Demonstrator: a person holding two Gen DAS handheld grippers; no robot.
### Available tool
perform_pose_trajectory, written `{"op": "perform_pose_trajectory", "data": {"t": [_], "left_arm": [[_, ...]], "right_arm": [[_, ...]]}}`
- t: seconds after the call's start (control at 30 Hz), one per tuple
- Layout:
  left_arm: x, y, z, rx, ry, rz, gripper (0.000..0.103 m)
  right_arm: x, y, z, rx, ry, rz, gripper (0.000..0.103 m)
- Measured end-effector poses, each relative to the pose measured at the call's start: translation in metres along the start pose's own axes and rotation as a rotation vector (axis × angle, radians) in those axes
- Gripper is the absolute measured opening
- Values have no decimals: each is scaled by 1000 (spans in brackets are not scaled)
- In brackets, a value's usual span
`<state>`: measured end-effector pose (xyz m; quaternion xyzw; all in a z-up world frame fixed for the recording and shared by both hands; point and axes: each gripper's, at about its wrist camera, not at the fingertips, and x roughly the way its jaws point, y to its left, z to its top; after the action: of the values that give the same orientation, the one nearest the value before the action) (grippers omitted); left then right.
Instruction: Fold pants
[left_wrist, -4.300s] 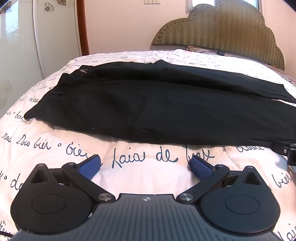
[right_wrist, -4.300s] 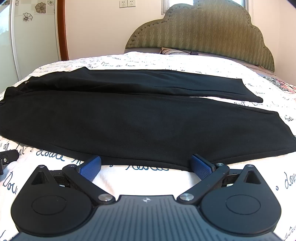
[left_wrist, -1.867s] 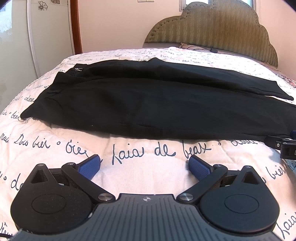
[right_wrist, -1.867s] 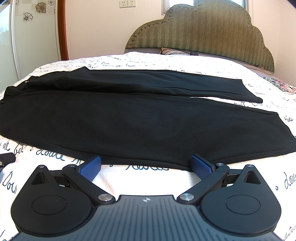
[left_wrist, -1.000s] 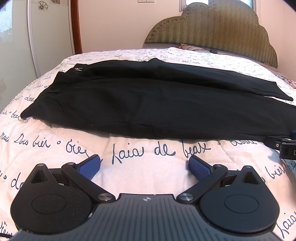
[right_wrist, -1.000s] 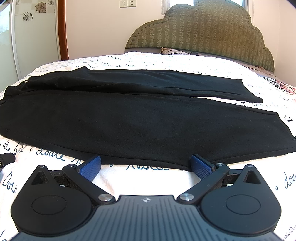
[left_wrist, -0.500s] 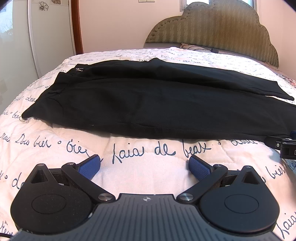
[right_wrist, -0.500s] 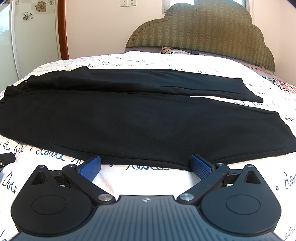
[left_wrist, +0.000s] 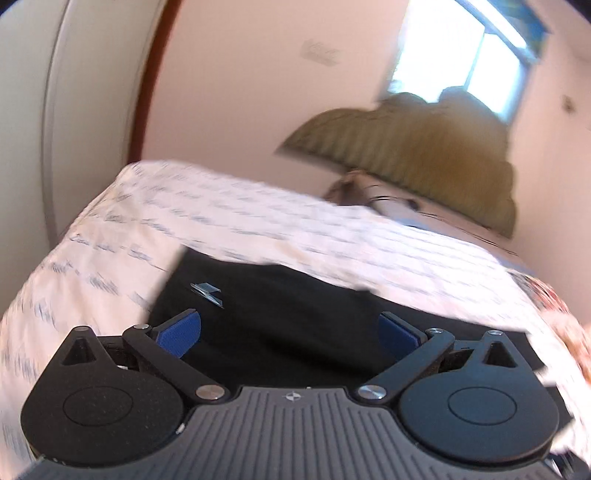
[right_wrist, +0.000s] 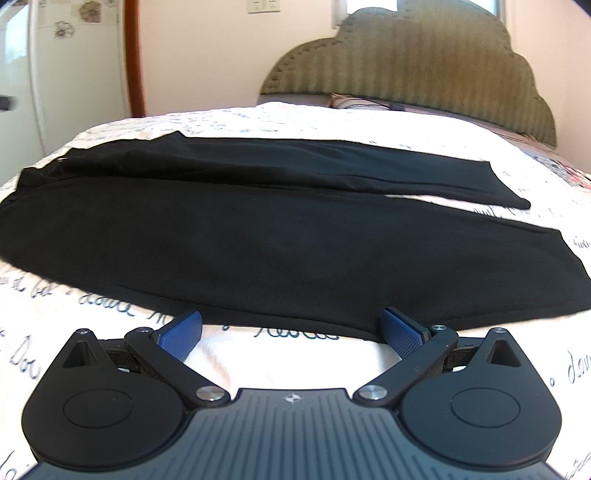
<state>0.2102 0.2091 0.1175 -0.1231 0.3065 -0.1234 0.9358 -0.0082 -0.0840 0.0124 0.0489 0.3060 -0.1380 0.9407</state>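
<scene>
Black pants (right_wrist: 258, 229) lie flat across the bed, waist at the left, both legs running right. In the right wrist view my right gripper (right_wrist: 291, 332) is open and empty, just short of the near leg's front edge. In the blurred left wrist view my left gripper (left_wrist: 290, 332) is open and empty, over the waist end of the pants (left_wrist: 280, 310), where a small silver clasp (left_wrist: 207, 290) shows. The rest of the pants is hidden there.
The bed has a white quilt with dark script (right_wrist: 295, 122) and a green padded headboard (right_wrist: 406, 62). A pale wardrobe (right_wrist: 62, 74) stands at the left. A window (left_wrist: 465, 55) is above the headboard.
My left gripper has swung quickly forward and left, from the quilt in front of the pants to over the waist end. The right gripper has barely moved.
</scene>
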Motion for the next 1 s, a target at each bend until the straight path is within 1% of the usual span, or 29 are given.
{"op": "perform_pose_trajectory", "data": {"t": [0.07,0.13,0.2,0.23,0.3,0.37,0.47,0.53,0.6,0.67,0.7,0.73,0.77,0.87,0.97,1.0], "left_arm": [[43,37,23,-62,60,53,101],[80,64,36,-104,115,69,101],[109,86,39,-141,169,44,100],[120,91,37,-165,193,20,97],[136,99,34,-197,220,-21,96],[147,98,30,-188,237,-57,96],[154,94,31,-152,232,-86,97],[161,95,34,-152,240,-98,97],[169,94,39,-148,244,-105,96],[172,92,42,-136,247,-117,91],[172,89,43,-118,250,-119,84],[173,87,44,-101,256,-114,81],[172,85,45,-92,262,-117,81],[169,84,44,-86,262,-148,79],[170,83,43,-80,275,-132,77],[171,82,43,-70,278,-119,74]], "right_arm": [[-7,3,8,-43,-11,35,103],[-13,10,20,-101,-33,51,103],[-15,19,34,-163,-52,64,103],[-15,24,41,-196,-63,68,103],[-12,34,55,-249,-84,85,103],[-5,42,69,-291,-92,125,103],[11,48,88,-315,-92,181,103],[21,51,100,-300,-83,213,103],[27,49,112,-258,-69,245,103],[27,43,122,-201,-64,277,103],[27,39,126,-176,-63,286,103],[27,36,130,-151,-63,291,103],[27,31,133,-129,-65,295,103],[26,21,138,-93,-68,291,103],[30,14,144,-85,-76,278,103],[31,12,147,-85,-83,275,103]]}}
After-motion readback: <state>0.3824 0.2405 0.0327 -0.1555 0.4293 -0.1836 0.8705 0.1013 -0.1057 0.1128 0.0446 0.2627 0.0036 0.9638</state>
